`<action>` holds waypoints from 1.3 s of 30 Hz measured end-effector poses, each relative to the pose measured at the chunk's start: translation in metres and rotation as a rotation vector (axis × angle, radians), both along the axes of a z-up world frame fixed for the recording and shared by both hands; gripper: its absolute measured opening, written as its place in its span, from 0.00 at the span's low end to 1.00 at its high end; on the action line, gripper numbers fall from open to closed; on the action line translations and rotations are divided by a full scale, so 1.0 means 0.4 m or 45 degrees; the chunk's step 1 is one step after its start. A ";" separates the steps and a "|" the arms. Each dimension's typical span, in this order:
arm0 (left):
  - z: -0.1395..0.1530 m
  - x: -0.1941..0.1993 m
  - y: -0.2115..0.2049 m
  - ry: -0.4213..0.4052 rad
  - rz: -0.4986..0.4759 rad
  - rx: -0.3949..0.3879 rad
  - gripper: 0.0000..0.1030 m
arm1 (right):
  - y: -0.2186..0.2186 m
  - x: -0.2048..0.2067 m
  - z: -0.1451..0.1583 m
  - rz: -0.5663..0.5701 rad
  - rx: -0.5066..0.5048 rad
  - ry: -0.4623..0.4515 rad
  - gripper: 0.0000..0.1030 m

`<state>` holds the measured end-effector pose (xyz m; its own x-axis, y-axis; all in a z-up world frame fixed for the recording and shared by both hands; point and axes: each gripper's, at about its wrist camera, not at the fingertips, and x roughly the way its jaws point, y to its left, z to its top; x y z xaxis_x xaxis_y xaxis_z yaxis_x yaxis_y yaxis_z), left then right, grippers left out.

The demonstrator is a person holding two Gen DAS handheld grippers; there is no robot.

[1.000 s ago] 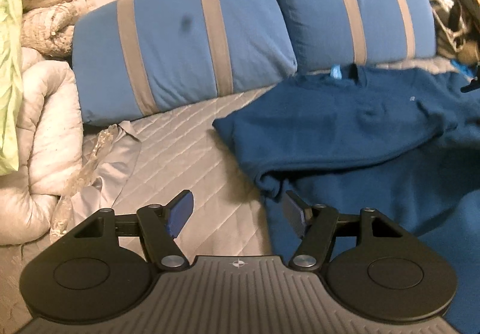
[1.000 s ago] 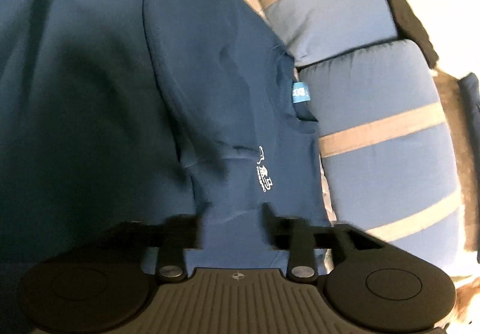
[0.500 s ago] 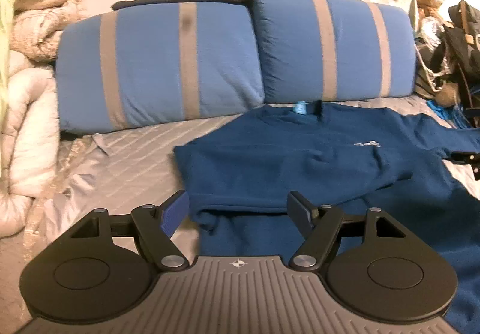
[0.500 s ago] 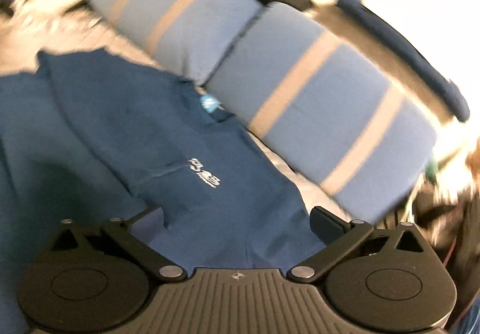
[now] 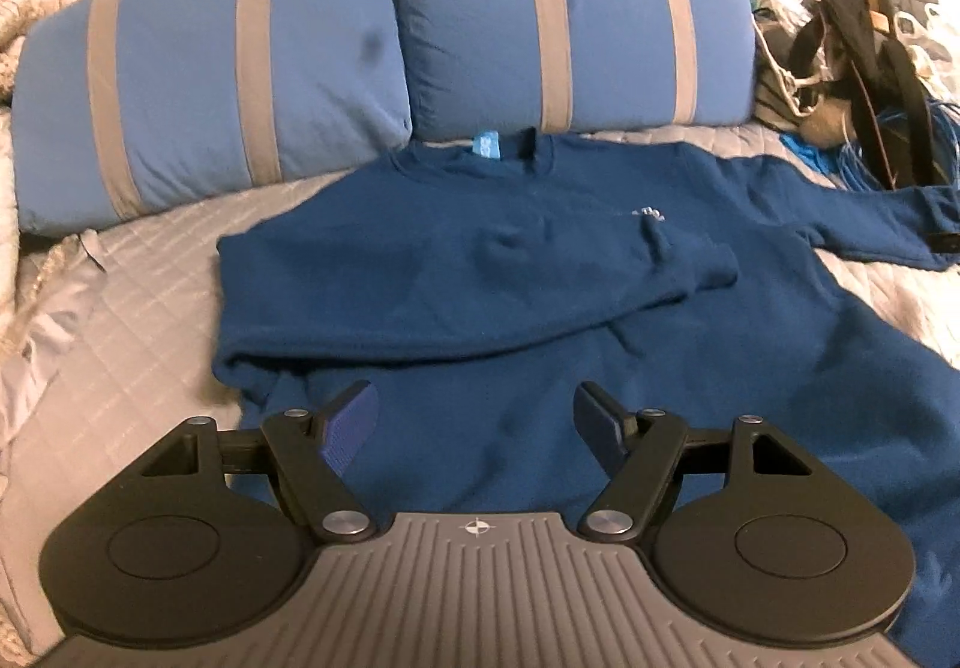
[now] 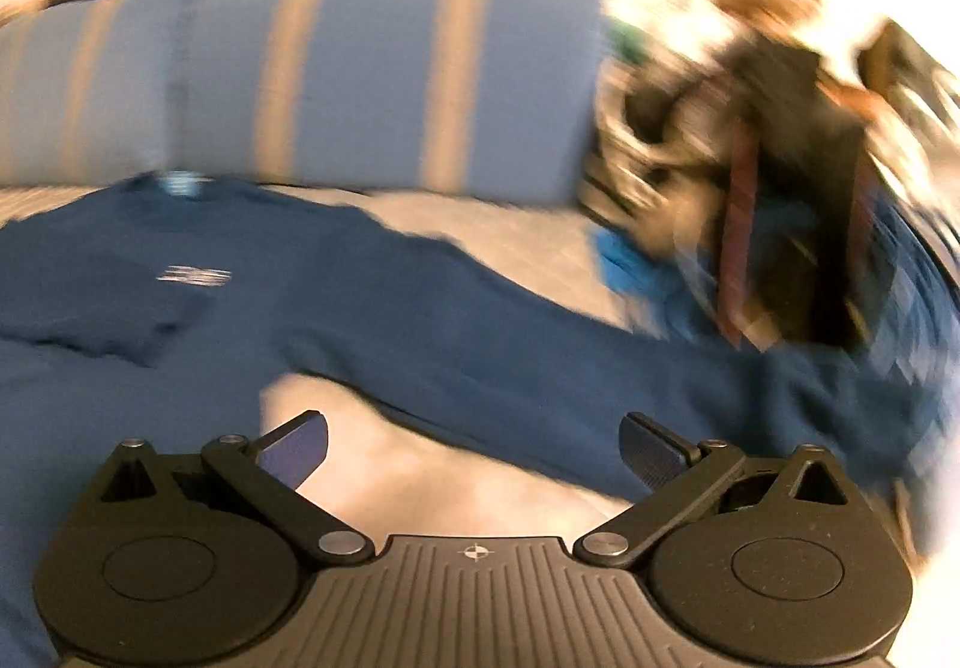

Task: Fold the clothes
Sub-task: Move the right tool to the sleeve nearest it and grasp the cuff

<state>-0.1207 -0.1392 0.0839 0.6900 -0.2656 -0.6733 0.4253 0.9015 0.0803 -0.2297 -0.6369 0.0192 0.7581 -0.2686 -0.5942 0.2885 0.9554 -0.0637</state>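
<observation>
The left gripper [image 5: 474, 422] hovers over the navy sweatshirt [image 5: 540, 278], jaws apart and empty. The right gripper [image 6: 474, 452], jaws spread wide after just opening, holds nothing above the outstretched sleeve [image 6: 540, 368]. The sweatshirt lies flat on the quilted bed [image 5: 150, 296], collar touching two striped pillows [image 5: 570, 20]. Bags [image 5: 864, 68] crowd the right edge.

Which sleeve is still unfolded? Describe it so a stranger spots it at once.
Start at the two blue striped pillows at the head of the bed. Below them lies the navy sweatshirt. The unfolded sleeve stretches flat towards the bag clutter; the other lies folded across the chest.
</observation>
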 end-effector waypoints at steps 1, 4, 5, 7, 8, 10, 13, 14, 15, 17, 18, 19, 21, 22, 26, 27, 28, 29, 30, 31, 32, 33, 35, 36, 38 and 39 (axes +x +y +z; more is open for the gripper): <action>-0.002 0.000 0.001 -0.002 0.007 0.002 0.70 | -0.036 -0.016 -0.009 -0.059 0.027 0.002 0.95; -0.007 0.006 0.007 0.003 0.036 -0.016 0.70 | -0.143 -0.063 -0.032 -0.241 0.115 -0.009 0.90; -0.010 0.009 0.007 0.009 0.045 -0.015 0.70 | -0.173 -0.076 -0.039 -0.290 0.150 -0.020 0.88; -0.013 0.013 0.007 0.019 0.064 -0.011 0.70 | -0.228 -0.097 -0.050 -0.368 0.240 -0.056 0.83; -0.014 0.014 0.006 0.019 0.075 -0.008 0.70 | -0.253 -0.108 -0.056 -0.406 0.286 -0.075 0.81; -0.016 0.016 0.004 0.022 0.090 -0.002 0.70 | -0.292 -0.125 -0.070 -0.475 0.369 -0.111 0.75; -0.018 0.020 0.005 0.031 0.091 0.005 0.70 | -0.341 -0.141 -0.089 -0.573 0.475 -0.173 0.68; -0.018 0.021 0.005 0.034 0.090 0.005 0.70 | -0.358 -0.149 -0.098 -0.607 0.523 -0.200 0.67; -0.019 0.022 0.005 0.038 0.088 0.004 0.70 | -0.372 -0.156 -0.105 -0.638 0.567 -0.225 0.64; -0.020 0.026 0.005 0.046 0.081 -0.001 0.70 | -0.398 -0.162 -0.121 -0.697 0.641 -0.270 0.58; -0.021 0.026 0.005 0.048 0.079 -0.005 0.70 | -0.410 -0.164 -0.129 -0.724 0.672 -0.290 0.56; -0.021 0.026 0.006 0.049 0.078 -0.009 0.70 | -0.419 -0.167 -0.137 -0.747 0.697 -0.308 0.53; -0.021 0.027 0.007 0.050 0.076 -0.016 0.70 | -0.439 -0.173 -0.154 -0.787 0.757 -0.344 0.50; -0.022 0.027 0.008 0.052 0.075 -0.020 0.70 | -0.447 -0.176 -0.162 -0.797 0.788 -0.359 0.49; -0.024 0.031 0.012 0.068 0.071 -0.040 0.70 | -0.468 -0.173 -0.184 -0.821 0.825 -0.377 0.41; -0.024 0.032 0.013 0.071 0.070 -0.044 0.70 | -0.471 -0.172 -0.187 -0.819 0.835 -0.381 0.36; -0.024 0.033 0.013 0.074 0.070 -0.049 0.70 | -0.474 -0.171 -0.189 -0.817 0.846 -0.385 0.29; -0.024 0.034 0.014 0.076 0.070 -0.052 0.70 | -0.475 -0.171 -0.189 -0.816 0.851 -0.386 0.25; -0.024 0.034 0.014 0.076 0.070 -0.055 0.70 | -0.474 -0.171 -0.187 -0.816 0.850 -0.384 0.18; -0.024 0.034 0.015 0.076 0.069 -0.057 0.70 | -0.474 -0.171 -0.184 -0.814 0.853 -0.386 0.14; -0.024 0.034 0.016 0.076 0.070 -0.060 0.70 | -0.474 -0.171 -0.181 -0.811 0.859 -0.388 0.12; -0.024 0.034 0.017 0.076 0.070 -0.062 0.70 | -0.474 -0.170 -0.178 -0.809 0.862 -0.390 0.11; -0.024 0.033 0.016 0.074 0.072 -0.065 0.70 | -0.472 -0.168 -0.168 -0.798 0.859 -0.390 0.10; -0.024 0.032 0.016 0.071 0.073 -0.064 0.70 | -0.471 -0.166 -0.162 -0.791 0.856 -0.389 0.10; -0.023 0.030 0.014 0.065 0.075 -0.061 0.70 | -0.465 -0.163 -0.148 -0.774 0.848 -0.393 0.09; -0.023 0.030 0.013 0.063 0.076 -0.059 0.70 | -0.462 -0.160 -0.140 -0.764 0.844 -0.397 0.09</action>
